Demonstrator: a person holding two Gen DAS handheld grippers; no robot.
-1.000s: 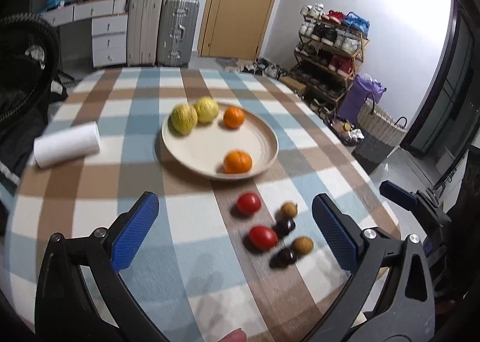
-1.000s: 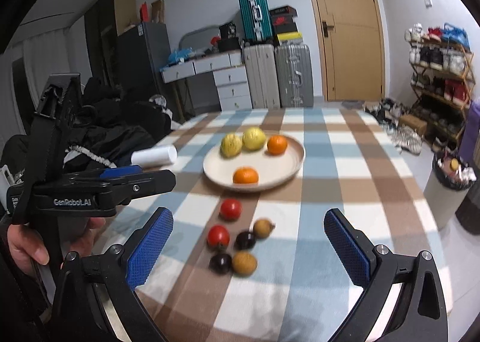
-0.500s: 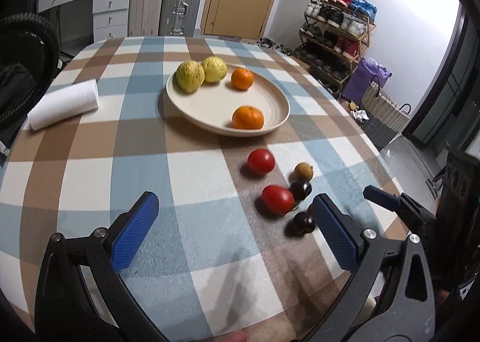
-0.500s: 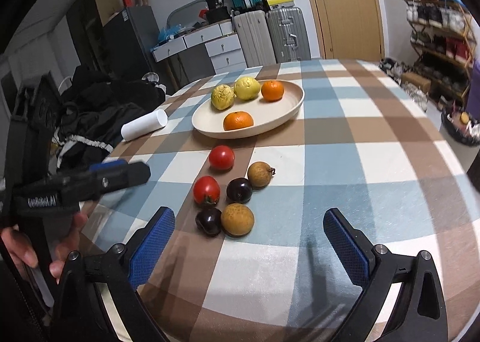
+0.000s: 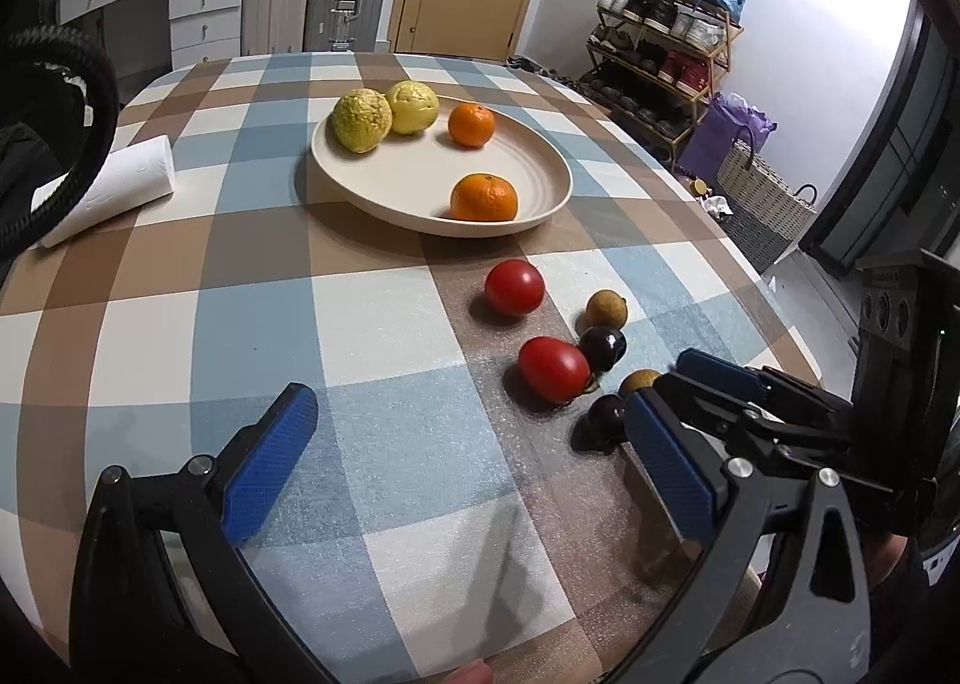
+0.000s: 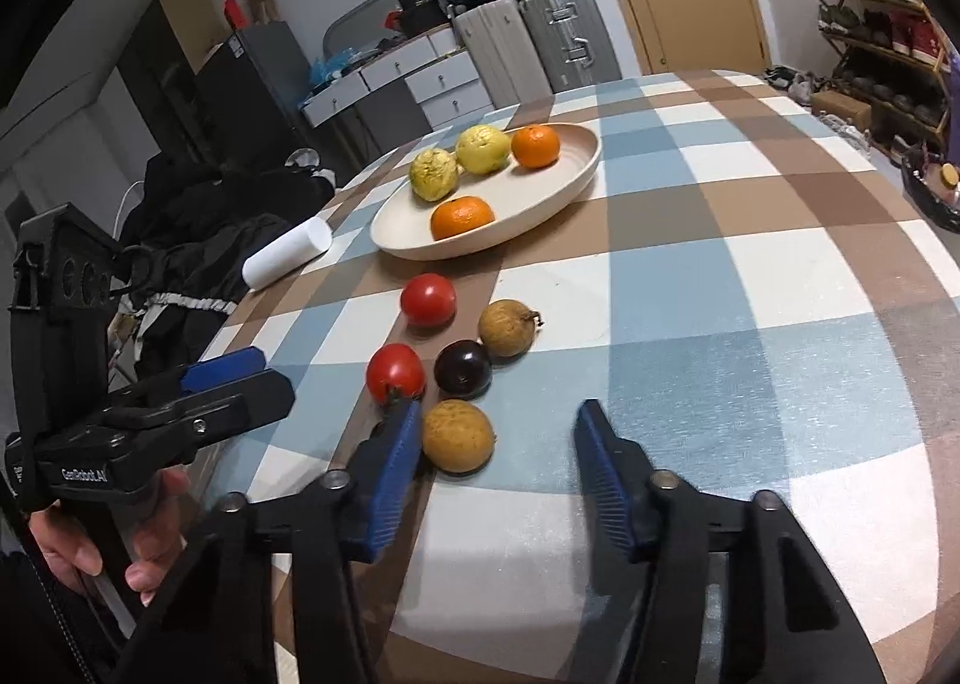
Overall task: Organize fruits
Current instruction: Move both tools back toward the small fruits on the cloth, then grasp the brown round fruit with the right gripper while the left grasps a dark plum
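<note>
Fruit in two groups on a checked table (image 5: 180,336). On the plate (image 5: 384,192): two yellow-green fruits (image 5: 362,119) touching at the far left, one orange (image 5: 472,125) at the far rim, a second orange (image 5: 483,197) at the near rim. Loose on the cloth, just short of the plate: far tomato (image 6: 428,299), near tomato (image 6: 395,372), dark plum (image 6: 462,368) touching the near tomato's right, far brown fruit (image 6: 507,326) with a stem, near brown fruit (image 6: 459,435), and a second dark plum (image 5: 606,417) seen only from the left wrist.

Right gripper (image 6: 498,432) low over the cloth, jaws spread and empty, near brown fruit between the blue pads and close against the left pad (image 6: 390,474). Left gripper (image 5: 462,462) raised over bare cloth left of the cluster, jaws wide apart, nothing held. White roll (image 5: 114,192) lying near the table's left edge, well apart from the plate.
</note>
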